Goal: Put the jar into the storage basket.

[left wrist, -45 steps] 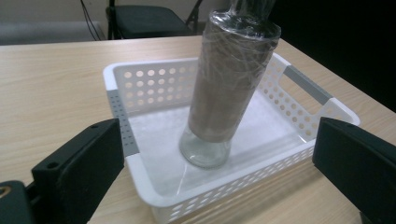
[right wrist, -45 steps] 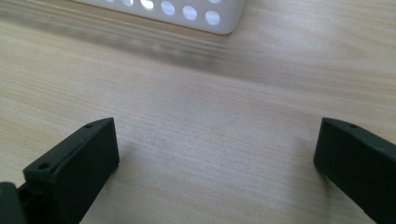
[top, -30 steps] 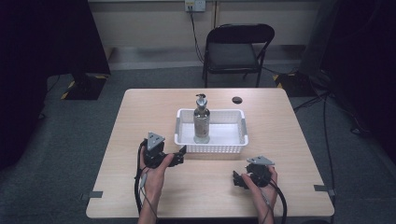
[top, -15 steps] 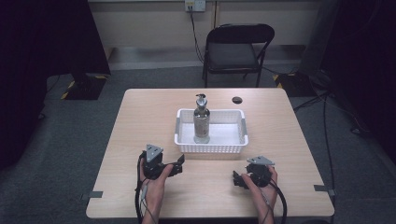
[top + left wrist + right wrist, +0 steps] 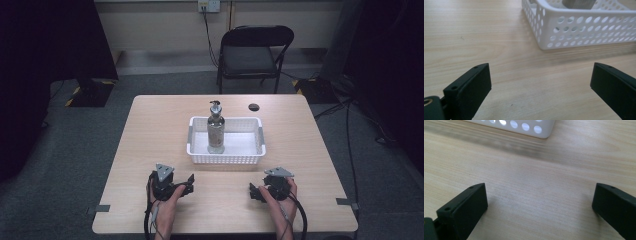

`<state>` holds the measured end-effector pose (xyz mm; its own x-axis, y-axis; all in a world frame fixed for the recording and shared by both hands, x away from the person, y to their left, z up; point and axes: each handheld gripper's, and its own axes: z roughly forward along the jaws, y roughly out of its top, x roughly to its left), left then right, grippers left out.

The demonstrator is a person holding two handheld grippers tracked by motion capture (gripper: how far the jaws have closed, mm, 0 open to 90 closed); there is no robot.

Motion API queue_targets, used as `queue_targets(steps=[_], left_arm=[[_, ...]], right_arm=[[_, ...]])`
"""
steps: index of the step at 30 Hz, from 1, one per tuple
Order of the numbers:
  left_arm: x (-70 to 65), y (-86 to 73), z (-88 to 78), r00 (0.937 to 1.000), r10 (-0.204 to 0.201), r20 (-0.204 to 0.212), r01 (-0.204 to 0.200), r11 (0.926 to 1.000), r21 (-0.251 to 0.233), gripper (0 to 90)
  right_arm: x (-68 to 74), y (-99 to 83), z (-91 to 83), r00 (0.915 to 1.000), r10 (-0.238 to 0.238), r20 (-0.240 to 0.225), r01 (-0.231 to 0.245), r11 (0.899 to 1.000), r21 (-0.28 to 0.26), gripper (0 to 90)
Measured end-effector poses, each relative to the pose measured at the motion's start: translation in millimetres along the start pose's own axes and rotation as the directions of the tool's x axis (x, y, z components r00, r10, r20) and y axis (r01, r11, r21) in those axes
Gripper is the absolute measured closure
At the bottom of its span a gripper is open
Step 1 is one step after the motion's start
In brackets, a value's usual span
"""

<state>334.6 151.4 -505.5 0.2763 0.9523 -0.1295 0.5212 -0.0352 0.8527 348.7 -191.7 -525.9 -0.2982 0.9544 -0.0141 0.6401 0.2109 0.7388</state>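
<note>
High view: pump bottle (image 5: 216, 127) stands upright in the white basket (image 5: 225, 159) at frame centre; both claws, left (image 5: 186, 184) and right (image 5: 255, 192), rest released, empty, on the worktop (image 5: 150, 130) below, so placement looks done.

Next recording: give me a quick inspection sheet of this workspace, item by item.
Surface: light wooden table, bare around the basket.
Job's things: white perforated basket mid-table; pump bottle upright inside it.
Clutter: small dark round thing near the far edge.
Grippers: left claw and right claw both open, holding nothing, near the table's near edge.
Cables: one trails from each gripper toward the person.
Surroundings: black folding chair behind the table; grey carpet.
</note>
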Motion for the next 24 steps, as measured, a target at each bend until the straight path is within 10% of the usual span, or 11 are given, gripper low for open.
queue_targets(steps=[24], left_arm=[[-6.9, -9.1, 21.0, 0.9885, 0.085, -0.125, -0.058, 0.9777, 0.202, 2.1]], right_arm=[[0.0, -0.1, -0.1, 1.0, 0.0, 0.001, 0.0, 1.0, 0.0, 0.0]])
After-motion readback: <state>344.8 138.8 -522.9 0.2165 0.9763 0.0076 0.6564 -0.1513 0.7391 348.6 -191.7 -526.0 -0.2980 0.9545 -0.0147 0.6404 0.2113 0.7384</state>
